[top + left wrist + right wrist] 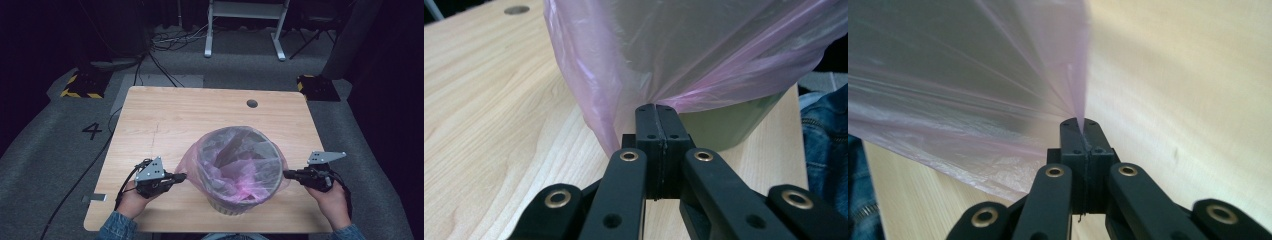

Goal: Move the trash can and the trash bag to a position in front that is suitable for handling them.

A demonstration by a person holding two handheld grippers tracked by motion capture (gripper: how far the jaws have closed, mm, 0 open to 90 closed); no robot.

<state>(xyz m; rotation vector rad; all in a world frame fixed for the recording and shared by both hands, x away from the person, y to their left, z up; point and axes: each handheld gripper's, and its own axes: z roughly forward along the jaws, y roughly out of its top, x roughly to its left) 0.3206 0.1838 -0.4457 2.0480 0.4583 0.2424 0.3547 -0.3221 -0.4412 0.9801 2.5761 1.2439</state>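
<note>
A round grey bin (239,204) stands near the front of the wooden table (165,117), lined with a thin pink plastic bag (235,160) whose edge folds over the rim. My left gripper (183,176) is at the bin's left side, shut on the bag's overhanging film (624,75); its own view has the jaws pressed together with pink plastic pinched at the tips. At the bin's right side, my right gripper (286,173) is shut on the bag (973,75), and the film fans out tight from its closed jaw tips.
A round cable hole (252,103) sits near the table's far edge. Beyond the table lie grey carpet, cables (165,42) and a white desk frame (245,25). A denim sleeve (826,145) is close to the bin's near side.
</note>
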